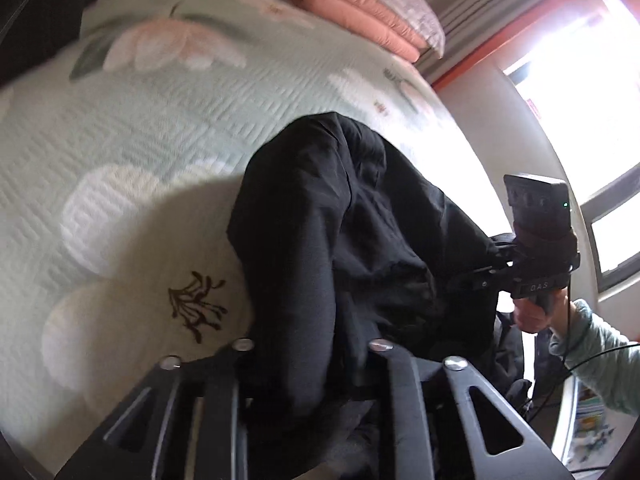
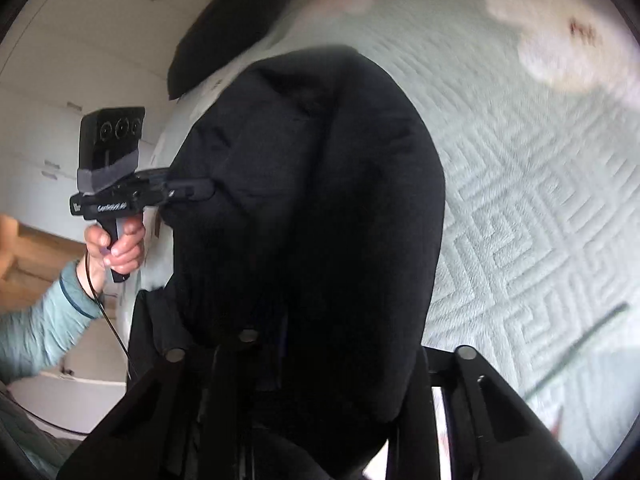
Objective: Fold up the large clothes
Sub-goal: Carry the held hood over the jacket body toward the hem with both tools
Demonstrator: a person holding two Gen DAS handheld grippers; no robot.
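A black garment (image 1: 340, 232) hangs bunched above a pale green quilted bedspread (image 1: 132, 128), stretched between the two grippers. In the left wrist view it drapes over the left gripper (image 1: 316, 364), whose jaws are closed on a fold of the cloth; the fingertips themselves are buried in fabric. At the right edge of that view the right gripper (image 1: 486, 276) bites into the garment's far side, its handle held in the right hand (image 1: 536, 316), with a light blue-green sleeve (image 1: 596, 356) below. From the right wrist view the cloth covers the right gripper's fingers too, and the left hand (image 2: 116, 246) grips the left gripper's handle from beneath. Both views are blurred. Folded pink bedding (image 1: 360, 12) lies at the bed's far edge, and another dark item (image 2: 228, 24) lies on the bed, too blurred to identify.
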